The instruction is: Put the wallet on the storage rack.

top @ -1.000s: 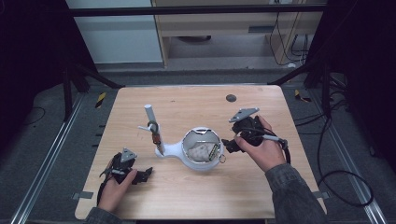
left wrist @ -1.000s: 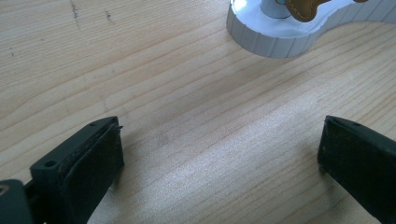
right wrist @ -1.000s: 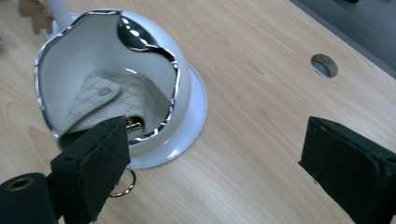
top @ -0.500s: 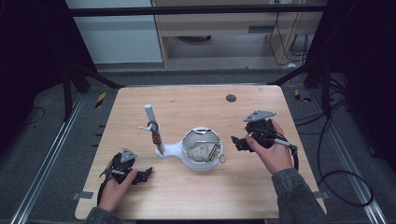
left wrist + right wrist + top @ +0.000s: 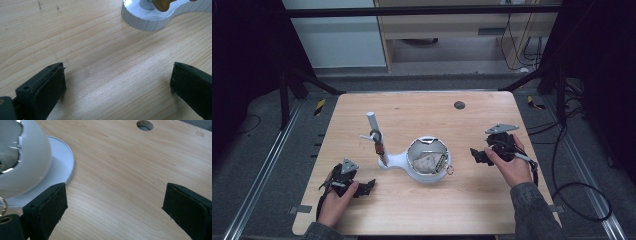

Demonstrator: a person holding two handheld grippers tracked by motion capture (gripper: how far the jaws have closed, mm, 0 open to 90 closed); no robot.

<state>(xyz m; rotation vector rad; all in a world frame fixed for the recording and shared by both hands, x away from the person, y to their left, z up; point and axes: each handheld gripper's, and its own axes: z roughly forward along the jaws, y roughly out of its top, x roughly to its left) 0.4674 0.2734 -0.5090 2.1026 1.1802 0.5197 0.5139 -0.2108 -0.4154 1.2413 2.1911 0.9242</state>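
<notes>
right gripper [image 5: 478, 156] withdrawn rightward, fingers opening, empty | white stand [image 5: 428, 161] apart

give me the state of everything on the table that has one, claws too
white bowl: upright on its white base, crumpled grey stuff inside
white post: tilted, brown tag hanging on it
left claw: open, empty, low over the table
right claw: open, empty, jaws just opened wider, apart from the bowl
</notes>
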